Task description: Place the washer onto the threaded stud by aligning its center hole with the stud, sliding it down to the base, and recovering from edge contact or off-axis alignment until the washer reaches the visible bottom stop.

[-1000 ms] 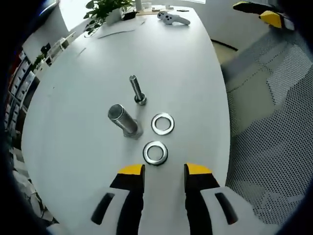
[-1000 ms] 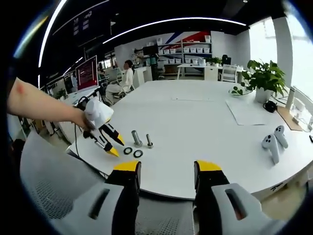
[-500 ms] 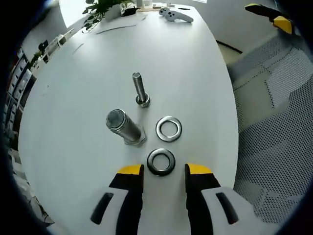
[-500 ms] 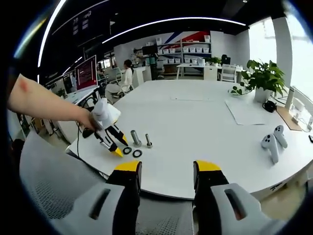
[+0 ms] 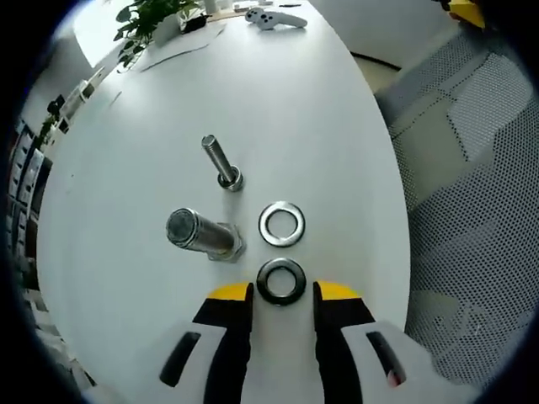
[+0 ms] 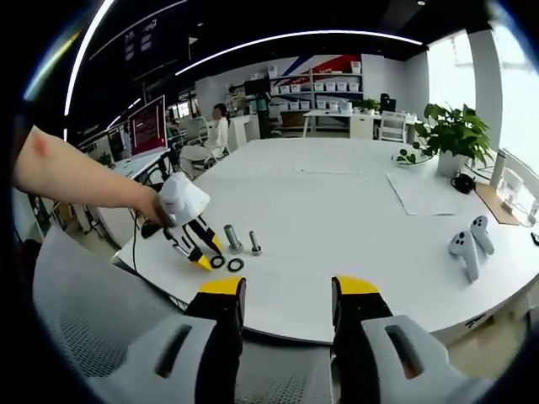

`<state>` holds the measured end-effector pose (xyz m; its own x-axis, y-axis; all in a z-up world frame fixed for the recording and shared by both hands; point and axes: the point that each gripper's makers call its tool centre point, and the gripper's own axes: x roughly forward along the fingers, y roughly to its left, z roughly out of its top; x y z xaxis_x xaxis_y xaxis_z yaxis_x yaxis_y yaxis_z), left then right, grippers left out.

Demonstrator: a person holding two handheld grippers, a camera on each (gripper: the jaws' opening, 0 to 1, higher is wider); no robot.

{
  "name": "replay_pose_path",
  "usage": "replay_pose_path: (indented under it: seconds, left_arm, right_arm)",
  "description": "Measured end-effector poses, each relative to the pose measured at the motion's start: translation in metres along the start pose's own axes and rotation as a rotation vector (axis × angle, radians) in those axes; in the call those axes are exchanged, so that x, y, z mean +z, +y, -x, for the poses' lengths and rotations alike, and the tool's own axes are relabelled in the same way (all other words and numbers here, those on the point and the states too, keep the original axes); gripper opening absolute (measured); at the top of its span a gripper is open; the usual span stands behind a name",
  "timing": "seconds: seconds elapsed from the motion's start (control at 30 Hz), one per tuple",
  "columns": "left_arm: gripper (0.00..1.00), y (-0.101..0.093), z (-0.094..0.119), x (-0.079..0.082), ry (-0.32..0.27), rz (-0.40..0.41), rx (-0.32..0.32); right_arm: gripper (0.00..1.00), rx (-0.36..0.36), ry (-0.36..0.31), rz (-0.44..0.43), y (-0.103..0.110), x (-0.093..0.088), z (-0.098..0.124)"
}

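On the worktop [image 5: 126, 244]: 2 washers, 2 upright studs.
Near washer [image 5: 281, 281]: flat, between the yellow tips of the left hand-held gripper [image 5: 282, 293], jaws narrow around it.
Far washer [image 5: 281, 224]: flat, beside thick stud [image 5: 200, 235].
Thin stud [image 5: 220, 162]: farther back.
Right hand-held gripper [image 6: 286, 289]: wide apart, holding nothing, off the worktop edge.

Open white tabletop [image 5: 278, 109] is seen beyond the studs. The thick stud [image 5: 200, 235] stands just left of the near washer [image 5: 281, 281]; a second washer [image 5: 281, 224] lies just beyond.
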<state>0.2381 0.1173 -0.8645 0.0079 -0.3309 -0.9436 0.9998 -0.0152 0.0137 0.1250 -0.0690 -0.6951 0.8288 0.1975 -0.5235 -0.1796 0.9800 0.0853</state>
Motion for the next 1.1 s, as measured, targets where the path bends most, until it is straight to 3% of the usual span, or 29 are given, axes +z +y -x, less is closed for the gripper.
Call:
replay_pose_path:
  seconds: [0.67,1.1]
  left_arm:
    - [0.19,-0.0019,0.001,0.0012,-0.008,-0.004,0.008]
    - [0.24,-0.0009,-0.0008,0.0045,0.004,-0.001,0.02]
  right_arm:
    - [0.41,0.0,-0.019,-0.004,-0.0003,0.0026,0.0004]
    - [0.41,0.003,-0.025,-0.005,-0.0003,0.0034,0.0005]
